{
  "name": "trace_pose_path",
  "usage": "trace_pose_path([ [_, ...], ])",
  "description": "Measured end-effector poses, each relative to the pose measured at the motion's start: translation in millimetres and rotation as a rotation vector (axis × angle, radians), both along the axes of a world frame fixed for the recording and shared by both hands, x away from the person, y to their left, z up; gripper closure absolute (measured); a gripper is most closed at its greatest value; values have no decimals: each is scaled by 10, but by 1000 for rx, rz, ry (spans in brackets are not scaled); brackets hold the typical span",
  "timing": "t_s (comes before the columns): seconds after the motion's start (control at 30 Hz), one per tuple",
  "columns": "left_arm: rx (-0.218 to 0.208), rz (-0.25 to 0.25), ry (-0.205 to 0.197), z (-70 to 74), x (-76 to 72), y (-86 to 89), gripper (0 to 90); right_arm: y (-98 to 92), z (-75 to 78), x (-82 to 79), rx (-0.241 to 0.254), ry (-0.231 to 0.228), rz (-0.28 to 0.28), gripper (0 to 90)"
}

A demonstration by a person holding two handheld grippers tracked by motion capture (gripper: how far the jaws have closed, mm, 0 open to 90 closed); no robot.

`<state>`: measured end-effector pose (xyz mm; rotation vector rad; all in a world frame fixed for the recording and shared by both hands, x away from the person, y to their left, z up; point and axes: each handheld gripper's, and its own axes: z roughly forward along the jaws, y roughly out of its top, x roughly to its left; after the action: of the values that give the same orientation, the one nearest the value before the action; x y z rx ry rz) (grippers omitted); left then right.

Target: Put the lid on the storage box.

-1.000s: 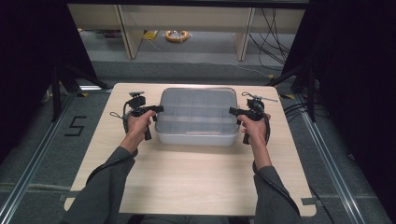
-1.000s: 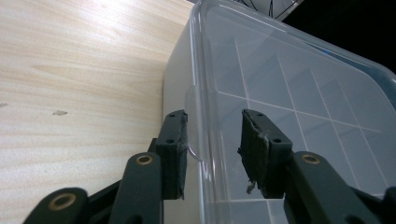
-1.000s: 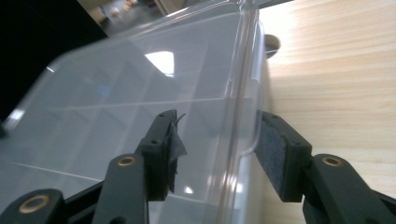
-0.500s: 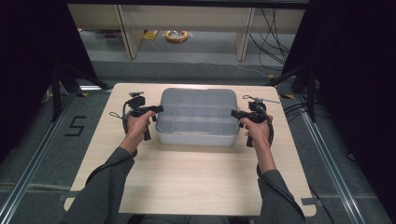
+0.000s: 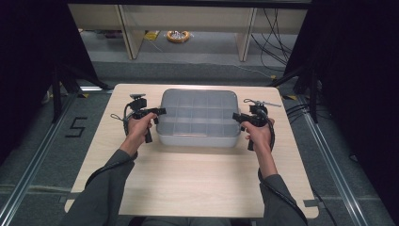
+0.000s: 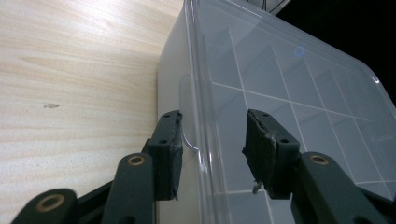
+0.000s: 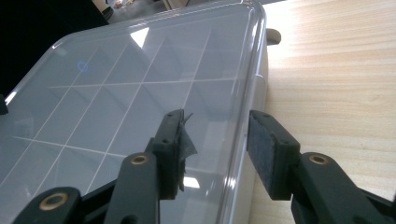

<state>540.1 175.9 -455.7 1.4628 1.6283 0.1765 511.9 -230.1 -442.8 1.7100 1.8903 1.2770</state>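
— So where does the clear compartment box sit right now?

— Mid-table, toward the far half of the wooden table, lid on, every compartment I can see empty.

— And the grippers?

— One at each short end. The left gripper is at the box's left edge, jaws spread, straddling the lid rim with one pad outside by the side latch and one over the lid. The right gripper mirrors it at the right edge, jaws likewise spread across the rim.

— Anything gripped yet?

— No, neither pad looks pressed against the plastic. I'd judge the approach is finished and the rest is ahead: closing on both edges, then lifting the lid or box.
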Motion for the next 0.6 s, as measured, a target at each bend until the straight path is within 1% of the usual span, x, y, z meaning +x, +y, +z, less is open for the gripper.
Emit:
trace_pose_path([
  [0.03,9,-7,-9,8,-10,10,586,-3,1,-12,3,-1,0,565],
  [0.07,17,-5,-16,17,-22,20,582,34,37,-58,61,41,-25,558],
  [0.1,14,4,-23,29,-35,33,559,26,31,-73,45,21,-26,534],
  [0.13,3,6,-26,47,-47,48,559,26,31,-73,45,21,-26,534],
  [0.17,-2,-1,-33,69,-58,67,549,-19,25,-74,21,-13,10,526],
  [0.2,-8,-1,-45,93,-74,77,531,-16,42,-117,35,-19,17,515],
  [0.27,-18,-8,-62,141,-117,97,518,-7,47,-141,40,-25,18,506],
  [0.3,-20,-16,-80,161,-140,108,502,24,74,-192,73,5,4,498],
  [0.33,-20,-30,-89,184,-167,119,491,-5,68,-201,42,-33,33,494],
  [0.4,-15,-50,-104,224,-233,141,477,0,85,-252,53,-50,52,482],
  [0.43,-22,-60,-111,241,-280,153,468,5,97,-283,52,-55,52,479],
  [0.47,-18,-69,-115,248,-309,162,459,8,114,-324,56,-55,62,471],
  [0.53,-12,-82,-127,258,-389,181,446,5,116,-363,42,-75,69,463],
  [0.57,-4,-90,-134,257,-428,194,442,7,119,-389,45,-76,75,459],
  [0.6,-5,-96,-137,255,-468,208,439,9,131,-424,56,-68,82,457],
])
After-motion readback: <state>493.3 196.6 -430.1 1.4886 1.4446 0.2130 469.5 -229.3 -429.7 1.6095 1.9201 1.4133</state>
